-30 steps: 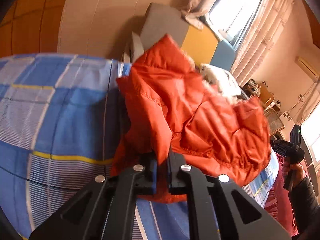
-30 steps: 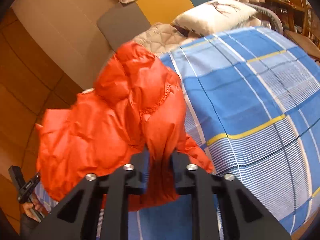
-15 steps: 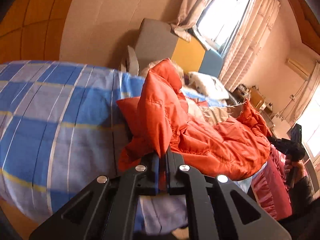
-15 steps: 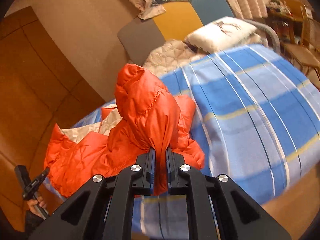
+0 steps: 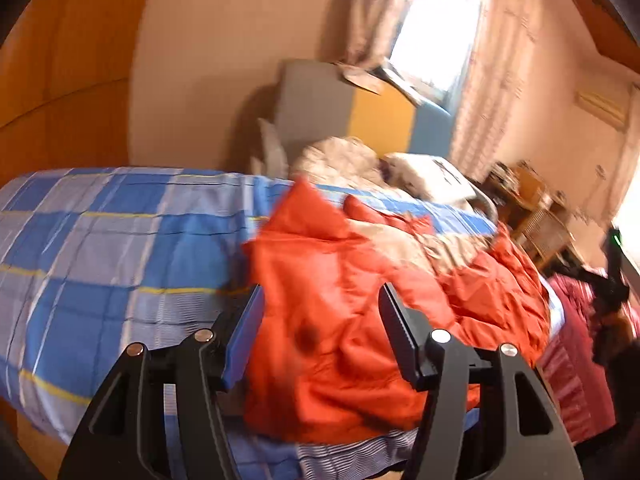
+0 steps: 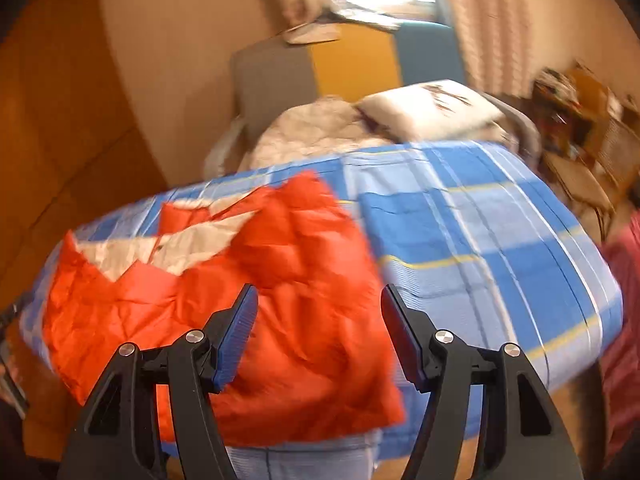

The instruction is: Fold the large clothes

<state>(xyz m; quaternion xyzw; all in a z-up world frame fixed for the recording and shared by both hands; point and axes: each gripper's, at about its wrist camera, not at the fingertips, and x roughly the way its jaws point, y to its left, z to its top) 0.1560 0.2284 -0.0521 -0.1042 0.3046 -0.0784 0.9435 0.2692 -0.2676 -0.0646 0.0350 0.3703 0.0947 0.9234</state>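
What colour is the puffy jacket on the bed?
The jacket is bright orange with a beige lining, clearest in the right wrist view.

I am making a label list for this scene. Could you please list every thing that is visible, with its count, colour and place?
jacket: one, orange with pale lining, lying on near part of bed
bed cover: one, blue checked with yellow lines, over bed
pillow: one, white, at far end of bed
quilt: one, beige, beside pillow
headboard: one, grey, yellow and blue panels, against wall
curtains: pale pink, at window
left gripper: black, open above jacket
right gripper: black, open above jacket
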